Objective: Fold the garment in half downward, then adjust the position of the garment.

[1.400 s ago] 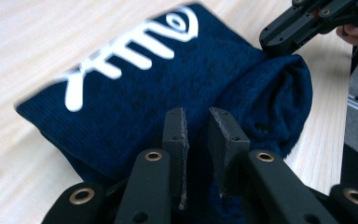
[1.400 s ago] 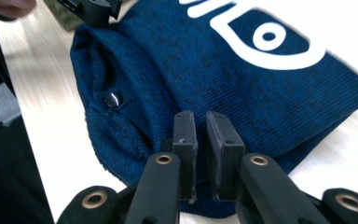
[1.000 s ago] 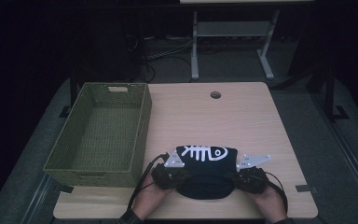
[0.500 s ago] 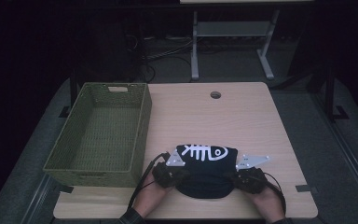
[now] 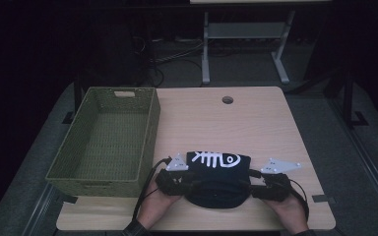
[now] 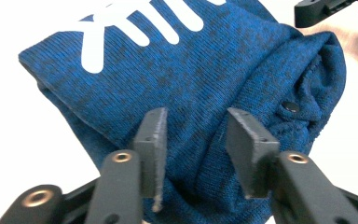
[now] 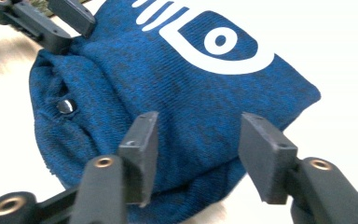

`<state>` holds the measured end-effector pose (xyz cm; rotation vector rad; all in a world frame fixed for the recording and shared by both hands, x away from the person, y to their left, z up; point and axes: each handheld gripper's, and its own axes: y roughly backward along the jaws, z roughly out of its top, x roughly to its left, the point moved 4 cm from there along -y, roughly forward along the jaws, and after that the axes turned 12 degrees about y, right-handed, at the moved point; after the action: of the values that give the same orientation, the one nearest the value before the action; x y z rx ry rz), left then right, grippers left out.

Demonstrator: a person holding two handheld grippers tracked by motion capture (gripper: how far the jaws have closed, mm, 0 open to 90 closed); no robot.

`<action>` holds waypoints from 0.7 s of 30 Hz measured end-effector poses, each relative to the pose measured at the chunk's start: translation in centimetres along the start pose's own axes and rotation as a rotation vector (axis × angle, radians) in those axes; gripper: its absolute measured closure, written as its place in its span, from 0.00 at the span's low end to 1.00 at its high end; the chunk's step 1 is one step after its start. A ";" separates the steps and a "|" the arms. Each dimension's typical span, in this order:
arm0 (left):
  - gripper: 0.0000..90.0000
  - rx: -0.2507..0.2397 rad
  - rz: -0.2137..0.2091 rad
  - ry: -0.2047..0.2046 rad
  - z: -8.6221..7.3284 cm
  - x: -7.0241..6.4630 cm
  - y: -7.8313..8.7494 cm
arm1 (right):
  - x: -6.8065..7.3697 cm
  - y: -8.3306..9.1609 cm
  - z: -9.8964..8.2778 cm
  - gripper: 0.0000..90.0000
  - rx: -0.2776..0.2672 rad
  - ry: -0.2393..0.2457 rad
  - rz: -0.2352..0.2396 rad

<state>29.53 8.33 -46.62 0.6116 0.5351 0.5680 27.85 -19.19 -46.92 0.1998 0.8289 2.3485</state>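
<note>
With jaws just opened, 2 grippers (image 5: 186,181) (image 5: 257,189) seemingly flank folded garment (image 5: 217,173).

- The high view is fixed above the near side of the table (image 5: 256,123). It faces forward and down and takes in the whole tabletop, the green woven basket (image 5: 103,142) and the dark floor beyond.
- The left gripper view rides on the left gripper (image 6: 196,140), looking along its jaws from very close to the folded blue garment (image 6: 191,74).
- The right gripper view does likewise from the right gripper (image 7: 196,144).
- All three views share the garment; each gripper view also catches the opposite gripper at a top corner.
</note>
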 end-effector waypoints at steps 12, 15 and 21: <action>0.35 -0.030 0.040 0.041 0.7 1.1 0.7 | -2.7 2.0 -2.9 0.16 0.027 -0.090 -0.155; 0.30 -0.036 0.058 0.049 0.7 1.4 0.7 | -3.4 2.4 -4.4 0.15 0.056 -0.114 -0.195; 0.24 -0.050 0.080 0.063 0.9 2.0 0.7 | -4.6 2.1 -6.6 0.09 0.113 -0.172 -0.233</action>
<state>31.29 9.72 -46.10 0.5709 0.5557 0.6762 28.17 -26.68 -50.53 0.3299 0.8520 2.0380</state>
